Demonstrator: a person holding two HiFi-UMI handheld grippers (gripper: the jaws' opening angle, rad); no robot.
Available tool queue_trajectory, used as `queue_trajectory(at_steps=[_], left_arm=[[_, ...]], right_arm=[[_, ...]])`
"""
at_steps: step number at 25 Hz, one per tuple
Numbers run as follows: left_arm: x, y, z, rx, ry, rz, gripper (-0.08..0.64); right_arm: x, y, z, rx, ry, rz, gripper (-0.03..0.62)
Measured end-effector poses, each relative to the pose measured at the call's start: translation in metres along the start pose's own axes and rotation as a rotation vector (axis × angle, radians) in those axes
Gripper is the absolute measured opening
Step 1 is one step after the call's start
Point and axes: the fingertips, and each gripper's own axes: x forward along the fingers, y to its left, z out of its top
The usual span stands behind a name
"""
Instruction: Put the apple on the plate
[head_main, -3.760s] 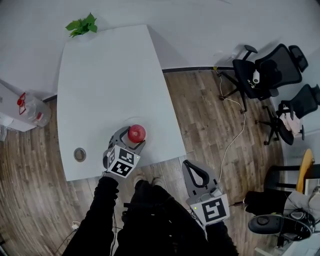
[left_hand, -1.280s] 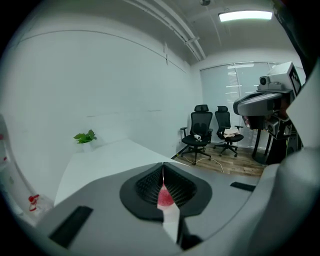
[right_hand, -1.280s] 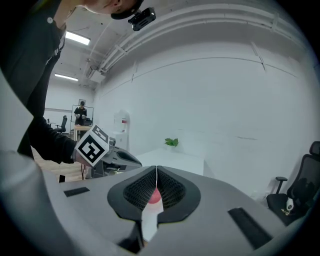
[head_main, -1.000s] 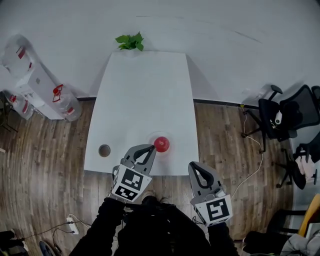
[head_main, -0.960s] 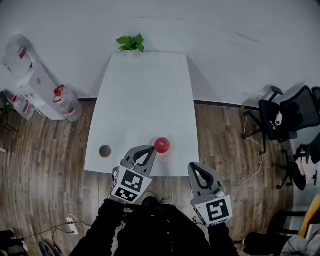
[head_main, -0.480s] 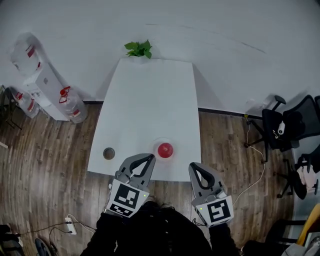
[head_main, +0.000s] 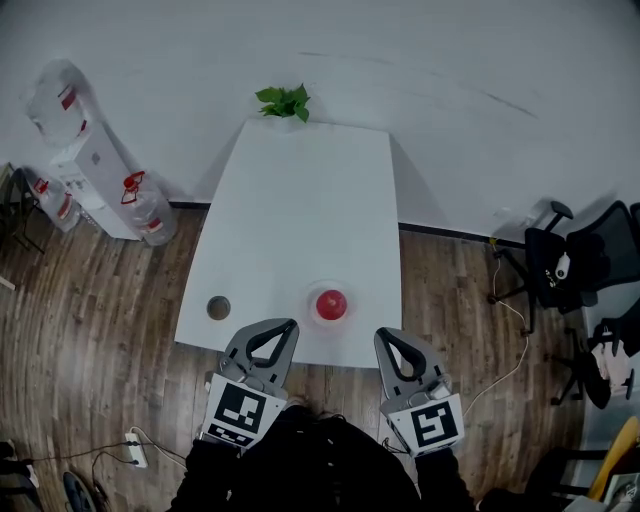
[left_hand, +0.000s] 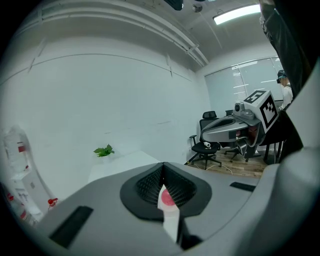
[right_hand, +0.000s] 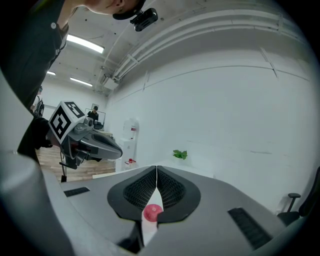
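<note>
A red apple (head_main: 331, 303) rests on a pale round plate (head_main: 310, 295) near the front edge of the white table (head_main: 300, 200). My left gripper (head_main: 291, 323) is shut and empty, held in front of the table edge, short of the apple and to its left. My right gripper (head_main: 382, 334) is also shut and empty, just right of the apple. In the left gripper view the apple (left_hand: 165, 198) peeks through the slit under the closed left gripper (left_hand: 163, 164). The right gripper view shows the apple (right_hand: 152, 212) the same way below the closed right gripper (right_hand: 156, 167).
A small dark round object (head_main: 218, 307) lies on the table's front left corner. A green plant (head_main: 283, 100) stands at the far end by the wall. Water bottles (head_main: 145, 215) and a dispenser (head_main: 85, 160) are at the left, office chairs (head_main: 585, 260) at the right.
My left gripper has drawn back from beside the apple toward me and off the table's front edge. The apple stays on the plate. The right gripper has barely moved.
</note>
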Motion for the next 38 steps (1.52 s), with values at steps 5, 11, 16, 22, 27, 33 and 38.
queue_trajectory(at_steps=[5, 11, 16, 22, 27, 33, 38], left_arm=[[-0.002, 0.001, -0.004, -0.009, 0.006, 0.0, 0.014], [-0.003, 0.003, -0.008, -0.017, 0.01, 0.0, 0.014], [-0.005, 0.004, -0.01, -0.023, 0.011, -0.001, 0.014], [-0.01, 0.007, -0.014, -0.026, 0.011, 0.001, 0.014], [-0.012, 0.008, -0.015, -0.025, 0.004, 0.002, 0.014], [-0.012, 0.007, -0.013, -0.026, -0.009, -0.002, 0.014], [-0.011, 0.008, -0.014, -0.026, -0.007, 0.011, 0.014]], right_arm=[[0.002, 0.003, 0.001, -0.012, 0.007, 0.005, 0.041], [0.004, 0.006, -0.001, -0.012, 0.019, -0.001, 0.04], [0.004, 0.008, 0.001, -0.022, 0.021, -0.003, 0.04], [0.006, 0.015, 0.0, -0.033, 0.031, -0.002, 0.04], [0.005, 0.018, -0.002, -0.036, 0.04, -0.008, 0.04], [0.002, 0.021, -0.003, -0.03, 0.047, -0.015, 0.04], [0.0, 0.019, -0.005, -0.027, 0.049, -0.018, 0.04]])
